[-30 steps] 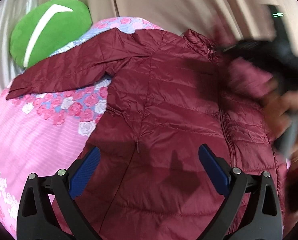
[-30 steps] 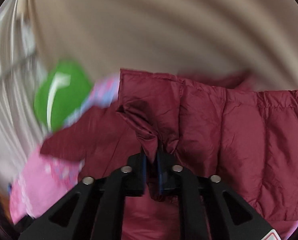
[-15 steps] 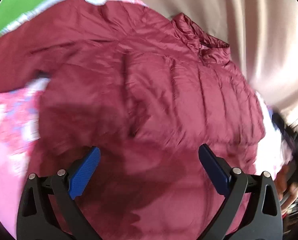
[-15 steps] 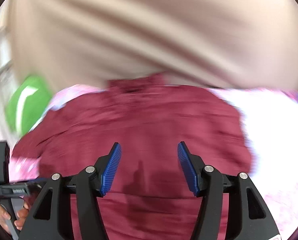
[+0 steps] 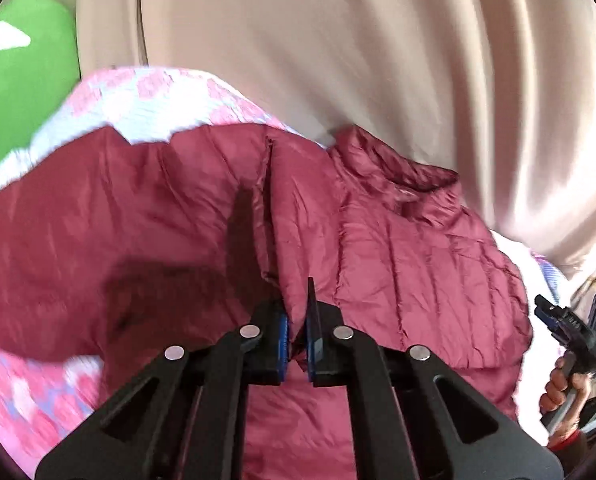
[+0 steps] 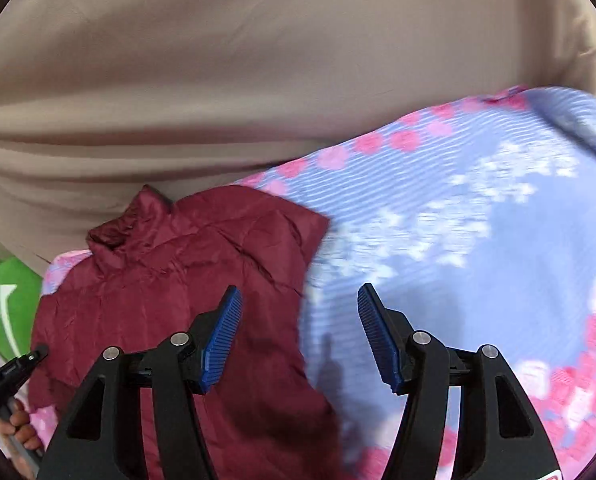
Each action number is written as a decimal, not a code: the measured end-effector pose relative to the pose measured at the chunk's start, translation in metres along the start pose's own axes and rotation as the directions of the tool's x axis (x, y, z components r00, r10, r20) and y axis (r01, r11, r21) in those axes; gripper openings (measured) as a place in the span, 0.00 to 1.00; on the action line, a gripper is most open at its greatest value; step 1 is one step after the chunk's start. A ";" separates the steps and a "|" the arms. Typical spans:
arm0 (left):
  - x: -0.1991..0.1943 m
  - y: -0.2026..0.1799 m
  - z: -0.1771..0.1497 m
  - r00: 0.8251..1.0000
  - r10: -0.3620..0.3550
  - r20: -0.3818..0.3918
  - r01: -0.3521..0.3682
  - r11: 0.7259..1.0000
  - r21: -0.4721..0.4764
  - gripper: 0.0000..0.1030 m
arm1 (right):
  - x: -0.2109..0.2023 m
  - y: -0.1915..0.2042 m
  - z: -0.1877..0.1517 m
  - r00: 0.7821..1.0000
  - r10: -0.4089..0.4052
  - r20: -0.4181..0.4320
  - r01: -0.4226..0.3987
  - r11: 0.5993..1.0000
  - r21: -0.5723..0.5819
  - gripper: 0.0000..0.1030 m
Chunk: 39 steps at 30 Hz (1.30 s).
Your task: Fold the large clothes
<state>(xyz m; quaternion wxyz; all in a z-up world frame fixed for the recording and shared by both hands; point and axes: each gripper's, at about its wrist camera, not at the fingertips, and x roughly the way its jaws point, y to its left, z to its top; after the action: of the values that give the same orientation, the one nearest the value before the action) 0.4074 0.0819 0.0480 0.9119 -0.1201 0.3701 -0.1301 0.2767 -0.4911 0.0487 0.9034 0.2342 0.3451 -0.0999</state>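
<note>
The maroon puffer jacket (image 5: pixel 398 248) lies spread on the bed, collar (image 5: pixel 394 168) toward the far edge by the beige curtain (image 5: pixel 338 60), its right side now folded in to a straight edge. A second ago my right gripper (image 6: pixel 300 330) held a bunch of that fabric aloft; it has since let go and hangs with jaws wide open over the bare floral bedsheet (image 6: pixel 458 220) just beside the jacket's right edge. My left gripper (image 5: pixel 296 330), which was open half a second ago, has closed its jaws on a ridge of fabric near the left sleeve seam. So I judge one side is done and the left fold is starting. A green cushion (image 5: pixel 21 80) sits at the bed's far left corner.
</note>
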 end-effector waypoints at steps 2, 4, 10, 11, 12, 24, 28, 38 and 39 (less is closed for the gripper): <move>0.015 0.001 0.000 0.999 0.040 -0.027 -0.040 0.999 0.022 0.05 | 0.023 0.006 0.004 0.999 0.010 -0.044 -0.010 1.000 0.017 0.59; 0.031 0.004 -0.007 0.994 0.097 -0.048 -0.094 0.994 0.054 0.05 | 0.040 0.012 0.003 0.998 0.002 -0.069 0.001 0.999 0.039 0.53; 0.057 0.013 -0.022 0.985 0.164 -0.055 -0.160 0.985 0.070 0.05 | 0.021 0.029 0.007 0.993 0.080 0.090 -0.076 0.996 -0.048 0.10; 0.061 0.014 -0.025 0.985 0.163 -0.055 -0.159 0.985 0.070 0.05 | 0.035 0.027 0.005 0.999 0.007 0.047 -0.004 0.998 -0.065 0.10; 0.065 0.012 -0.026 0.986 0.162 -0.049 -0.158 0.985 0.073 0.05 | 0.057 0.023 0.000 0.998 -0.059 -0.035 0.056 0.994 -0.091 0.12; 0.060 0.014 -0.042 0.989 0.145 0.009 -0.145 0.987 0.069 0.07 | -0.001 0.019 -0.056 0.994 0.010 -0.107 -0.023 0.992 -0.122 0.46; 0.056 0.018 -0.046 0.991 0.131 0.008 -0.131 0.989 0.062 0.07 | -0.009 0.021 -0.073 0.997 0.011 -0.070 -0.021 0.989 -0.149 0.05; 0.064 0.009 -0.040 0.987 0.162 0.010 -0.162 0.983 0.090 0.09 | -0.030 0.026 -0.054 0.994 -0.105 0.009 0.105 0.988 -0.114 0.04; 0.064 0.008 -0.041 0.986 0.169 0.011 -0.169 0.981 0.097 0.09 | -0.031 0.035 -0.045 0.996 -0.086 0.021 0.088 0.989 -0.117 0.04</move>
<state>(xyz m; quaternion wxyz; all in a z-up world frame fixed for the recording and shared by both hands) 0.4237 0.0637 -0.0243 0.9250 -0.0435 0.3711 -0.0699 0.2400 -0.4384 0.0522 0.9132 0.1642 0.3529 -0.1203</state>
